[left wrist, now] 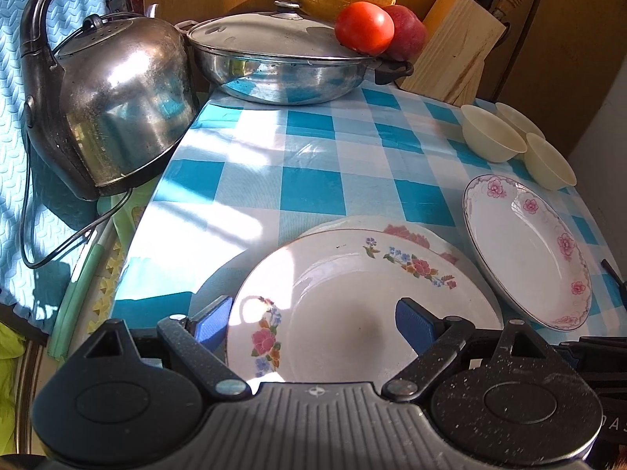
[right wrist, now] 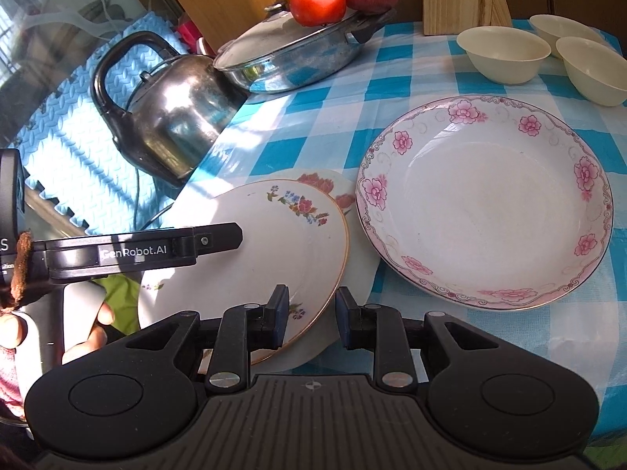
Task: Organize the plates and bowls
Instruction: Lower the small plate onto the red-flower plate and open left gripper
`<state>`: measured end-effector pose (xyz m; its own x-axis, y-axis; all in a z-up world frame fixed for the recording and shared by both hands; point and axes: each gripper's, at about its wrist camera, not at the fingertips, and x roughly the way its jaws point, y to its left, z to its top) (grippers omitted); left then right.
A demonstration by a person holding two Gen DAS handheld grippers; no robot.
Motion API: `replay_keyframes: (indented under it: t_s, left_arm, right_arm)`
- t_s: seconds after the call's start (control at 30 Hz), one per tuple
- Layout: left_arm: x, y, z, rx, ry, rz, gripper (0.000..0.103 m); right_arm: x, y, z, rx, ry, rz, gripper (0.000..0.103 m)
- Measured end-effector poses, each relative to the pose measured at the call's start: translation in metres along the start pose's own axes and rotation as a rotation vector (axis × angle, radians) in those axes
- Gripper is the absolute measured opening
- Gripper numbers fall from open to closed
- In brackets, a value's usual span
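Left tool (left wrist: 313, 323) released above stacked floral plate (left wrist: 352, 297), right tool (right wrist: 311, 315) released, pink-flowered plate (right wrist: 486, 203) beside, kettle (left wrist: 117, 105) behind

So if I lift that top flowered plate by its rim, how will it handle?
The top plate looks like glazed ceramic: likely rigid, fragile and slick on the pads. It rests on another plate, so it may slide. The right gripper straddles its rim.

Right gripper (right wrist: 312, 315) low over the checked tablecloth (right wrist: 403, 78), jaws apart and straddling the near rim of the mixed-flower plate (right wrist: 274, 243), which sits tilted on a red-flowered plate (right wrist: 354, 243). The left gripper (right wrist: 211, 241) reaches over its far edge. Just right, the pink-flowered plate (right wrist: 486, 203); beyond it, three cream bowls (right wrist: 505, 55).
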<state>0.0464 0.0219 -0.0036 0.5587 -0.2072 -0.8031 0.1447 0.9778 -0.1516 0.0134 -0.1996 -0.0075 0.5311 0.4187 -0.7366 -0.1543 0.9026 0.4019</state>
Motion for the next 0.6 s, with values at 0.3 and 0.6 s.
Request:
replay_keyframes:
  t_s: [0.3,0.6]
  left_arm:
    - [-0.004,-0.003,-0.001,0.02,-0.024,0.013,0.082]
    - [-0.012,-0.021,-0.002,0.108,-0.077,0.024,0.082]
  right_arm:
    - [-0.003,0.01,-0.007,-0.066,-0.019,-0.036,0.038]
    - [-0.005,0.012,-0.012,-0.094,-0.017,-0.033,0.041]
